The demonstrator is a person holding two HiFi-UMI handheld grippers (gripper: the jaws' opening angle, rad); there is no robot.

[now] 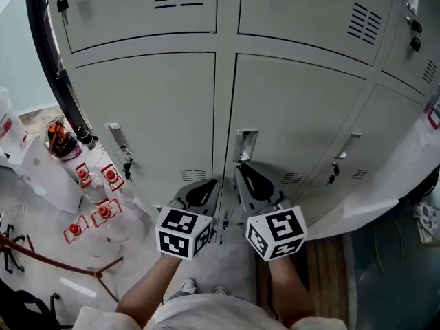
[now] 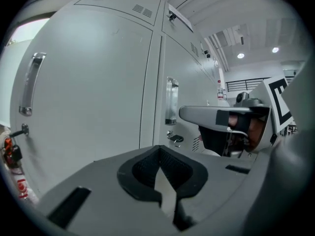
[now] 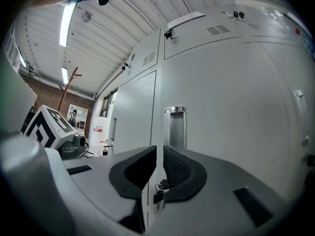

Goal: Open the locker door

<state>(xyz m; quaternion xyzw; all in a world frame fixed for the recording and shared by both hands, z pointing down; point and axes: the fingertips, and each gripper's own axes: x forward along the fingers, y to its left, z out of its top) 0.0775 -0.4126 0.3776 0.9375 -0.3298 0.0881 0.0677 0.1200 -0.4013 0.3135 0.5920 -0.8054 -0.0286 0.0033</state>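
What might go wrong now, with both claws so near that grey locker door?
The right claw looks barely parted, so it may slip off the recessed chrome handle of the grey metal locker door rather than grip it. A small dark key hangs just below that handle, and the claw might snag it. The left claw sits close beside the right one, so the door could bump it when swinging out.

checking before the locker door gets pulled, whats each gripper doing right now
Left gripper: closed, jaw tips together, nothing held.
Right gripper: open by a narrow slit, nothing between the jaws.
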